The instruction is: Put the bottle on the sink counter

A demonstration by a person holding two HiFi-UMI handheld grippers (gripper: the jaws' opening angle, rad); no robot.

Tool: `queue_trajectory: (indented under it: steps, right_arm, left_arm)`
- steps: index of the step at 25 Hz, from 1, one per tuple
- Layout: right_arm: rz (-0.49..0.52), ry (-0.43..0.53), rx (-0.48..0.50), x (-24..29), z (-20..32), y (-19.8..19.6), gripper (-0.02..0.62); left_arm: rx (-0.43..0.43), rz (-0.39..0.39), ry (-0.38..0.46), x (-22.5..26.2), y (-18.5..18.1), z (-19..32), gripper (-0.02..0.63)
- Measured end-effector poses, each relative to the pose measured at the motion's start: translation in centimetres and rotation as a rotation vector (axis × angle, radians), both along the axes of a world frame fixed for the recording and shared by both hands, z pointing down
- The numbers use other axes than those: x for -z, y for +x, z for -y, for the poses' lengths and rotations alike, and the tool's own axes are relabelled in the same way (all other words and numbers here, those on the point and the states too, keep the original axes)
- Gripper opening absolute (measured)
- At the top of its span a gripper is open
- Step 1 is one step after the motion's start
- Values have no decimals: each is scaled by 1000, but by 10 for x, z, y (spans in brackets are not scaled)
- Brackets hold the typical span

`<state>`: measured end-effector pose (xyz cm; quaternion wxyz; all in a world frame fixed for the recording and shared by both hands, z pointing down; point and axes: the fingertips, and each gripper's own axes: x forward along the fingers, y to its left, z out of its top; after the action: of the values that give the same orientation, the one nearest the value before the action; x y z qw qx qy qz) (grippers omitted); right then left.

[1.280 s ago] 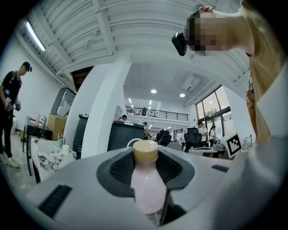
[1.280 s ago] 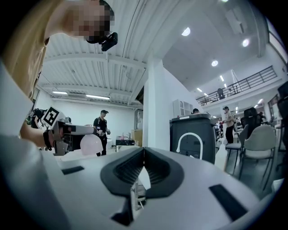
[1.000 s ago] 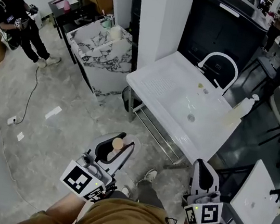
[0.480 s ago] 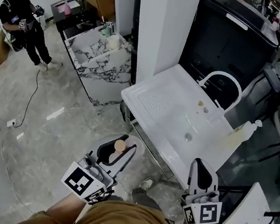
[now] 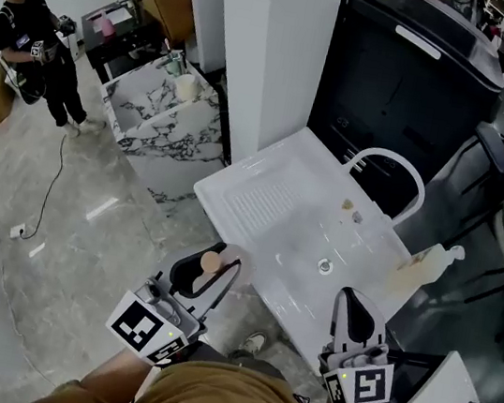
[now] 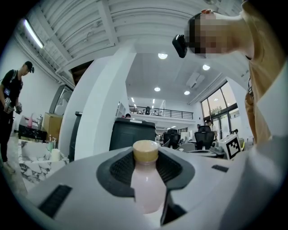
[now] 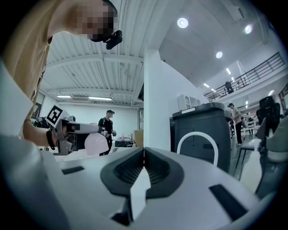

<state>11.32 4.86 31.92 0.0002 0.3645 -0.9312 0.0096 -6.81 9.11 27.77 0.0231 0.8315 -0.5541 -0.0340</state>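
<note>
Bottle [image 6: 146,188]: pale pink body, tan cap, found clenched in the left tongs [image 5: 216,261], not yet on the sink bench [image 5: 310,162]. In the left gripper view the dark pads bore on it from both sides, with the cap standing clear above them. In the head view the bottle hung over the floor, short of the bench's near edge.

Left arm: the forearm entered at the bottom edge of the head view, held low and close to the torso. The tongs pointed forward and slanted to the right, toward the bench. Their marker cube [image 5: 142,328] sat nearest the body.

Right arm: held likewise low, with the forearm at the bottom edge. The right tongs [image 5: 357,303] pointed almost straight ahead, and their cube [image 5: 363,384] was close to the body. In the right gripper view the jaws met, with nothing between them. Their tip lay at about the bench's near edge; its height above it could not be told.

Both gripper views looked upward enough to take in the ceiling.

Surroundings: the bench was white, with a ribbed drainer on its left part and a basin to the right. A white arched tap [image 5: 386,160] stood at the back. A translucent dispenser [image 5: 432,262] stood at its right end. A bystander [image 5: 31,38] stood well apart, at the far left.
</note>
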Motion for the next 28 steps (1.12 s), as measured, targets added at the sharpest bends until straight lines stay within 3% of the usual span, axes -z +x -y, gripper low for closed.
queue_trajectory:
  steps: [11,18,28]
  right_arm:
    - [7,-31,38,-8,25,-9,5]
    - [-15,-24,-33,-7,46,-11,5]
    - [-35,-43,-107,-14,79,-35,5]
  left_arm:
    - [-6,25,17,10,5,50,129]
    - [-63,11,23,3,1,88,129]
    - [-130,49,-28,-22,-17,149,129]
